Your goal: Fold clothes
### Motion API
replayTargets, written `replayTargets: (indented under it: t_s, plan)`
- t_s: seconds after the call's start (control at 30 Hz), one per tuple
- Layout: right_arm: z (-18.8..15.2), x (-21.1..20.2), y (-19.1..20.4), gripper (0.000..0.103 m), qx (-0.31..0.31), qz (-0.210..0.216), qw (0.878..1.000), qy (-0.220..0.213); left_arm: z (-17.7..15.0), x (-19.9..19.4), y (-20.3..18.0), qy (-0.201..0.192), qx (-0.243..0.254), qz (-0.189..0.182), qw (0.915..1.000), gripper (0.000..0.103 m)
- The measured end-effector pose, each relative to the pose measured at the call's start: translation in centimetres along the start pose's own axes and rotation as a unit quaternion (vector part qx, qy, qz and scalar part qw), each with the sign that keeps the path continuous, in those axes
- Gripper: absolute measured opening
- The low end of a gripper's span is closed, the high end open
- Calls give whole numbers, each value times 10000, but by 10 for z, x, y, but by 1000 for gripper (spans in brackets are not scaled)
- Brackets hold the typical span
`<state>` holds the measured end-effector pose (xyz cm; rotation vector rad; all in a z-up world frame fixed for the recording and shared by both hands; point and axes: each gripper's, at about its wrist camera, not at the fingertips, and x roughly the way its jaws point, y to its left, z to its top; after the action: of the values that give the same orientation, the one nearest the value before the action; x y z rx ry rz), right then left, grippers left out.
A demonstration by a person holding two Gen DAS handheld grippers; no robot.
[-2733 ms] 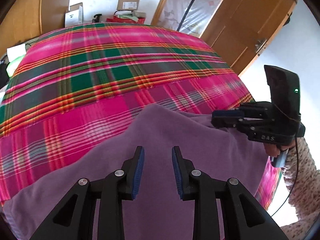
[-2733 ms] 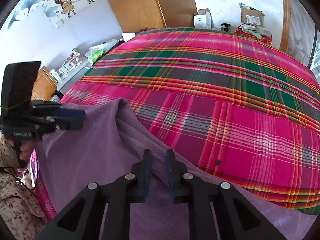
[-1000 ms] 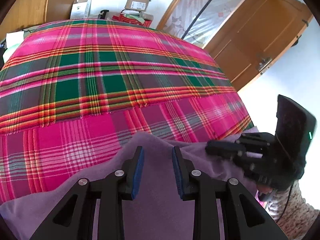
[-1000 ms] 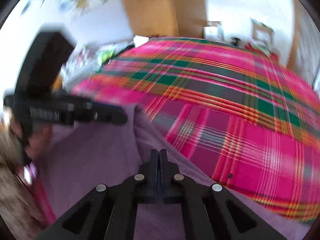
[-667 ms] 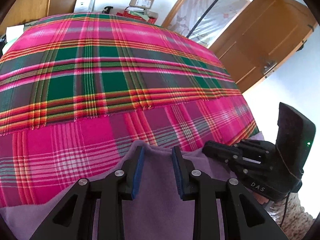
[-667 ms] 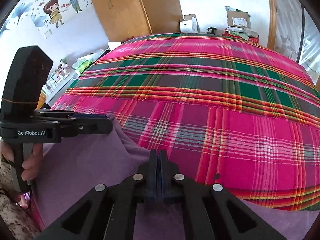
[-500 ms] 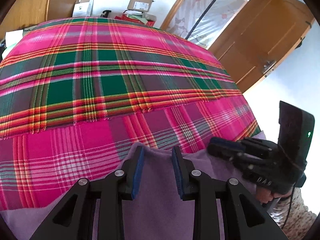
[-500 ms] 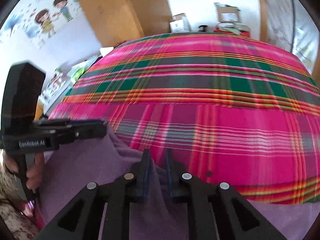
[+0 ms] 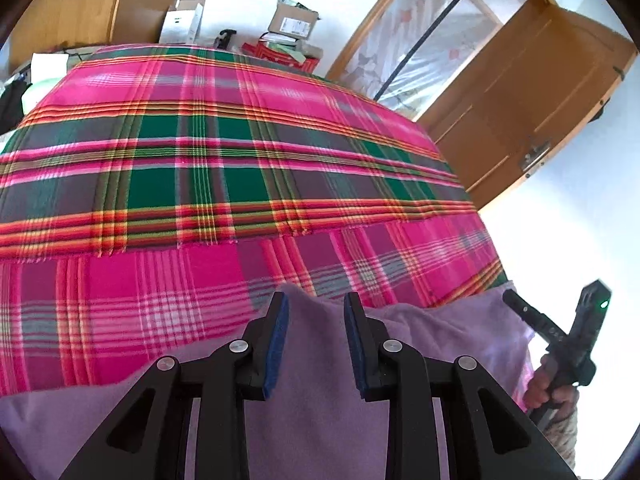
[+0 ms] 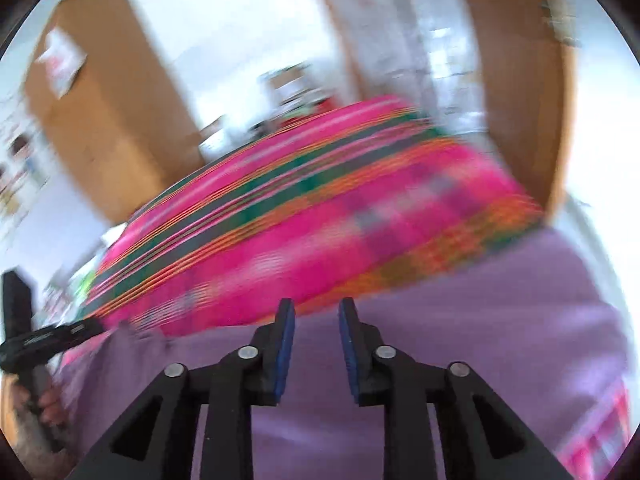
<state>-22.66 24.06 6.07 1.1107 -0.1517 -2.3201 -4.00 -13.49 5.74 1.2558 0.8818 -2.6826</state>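
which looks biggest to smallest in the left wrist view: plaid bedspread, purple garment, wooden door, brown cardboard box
1. plaid bedspread, fills most of the view.
2. purple garment, though it lies nearest the camera, which inflates it.
3. wooden door.
4. brown cardboard box, small and far off.

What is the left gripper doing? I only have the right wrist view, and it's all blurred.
Observer: The left gripper is open, and a peak of the purple garment rises between its pads.
Operator: Where does my right gripper sit on that garment?
Observer: From the left wrist view, the right gripper is at the garment's far right corner, near the edge of the plaid bedspread. I cannot tell whether it touches the cloth. Its jaws have just been opening, with no cloth clamped between them.
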Motion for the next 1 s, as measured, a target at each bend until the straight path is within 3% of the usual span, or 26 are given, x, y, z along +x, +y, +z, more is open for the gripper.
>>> replayTargets:
  t_s: [0.1,0.2,0.37,0.47,0.57,0.8,0.87,0.93,1.0]
  plan:
    - [-10,-30,-42,29,673,-620,9946,-486,-5,-3,-6,32,66,-70,9999,30]
    - [-21,-62,-87,35,1489,-1030,9790,-938,-10,-3,-14,73,140,-137,9998,30]
    - [-26,-80,-127,37,2101,-1602,9589,-1035,-18,3,-24,244,198,-203,9993,30]
    - [-31,-81,-153,38,2721,-1565,9442,-1000,-23,5,-29,303,194,-237,9991,30]
    - [-33,-73,-168,40,2902,-1403,9441,-695,-29,9,-33,397,199,-217,9988,30]
    - [-36,-70,-173,40,2916,-1307,9448,-729,-39,14,-44,523,317,-161,9980,30]
    - [-36,-70,-171,33,2854,-1387,9455,-729,-42,17,-46,571,338,-147,9977,30]
    - [-35,-71,-164,8,2713,-1519,9473,-771,-45,19,-49,620,359,-133,9973,30]
    - [-34,-72,-158,3,2489,-1611,9514,-827,-47,21,-51,665,388,-119,9970,30]
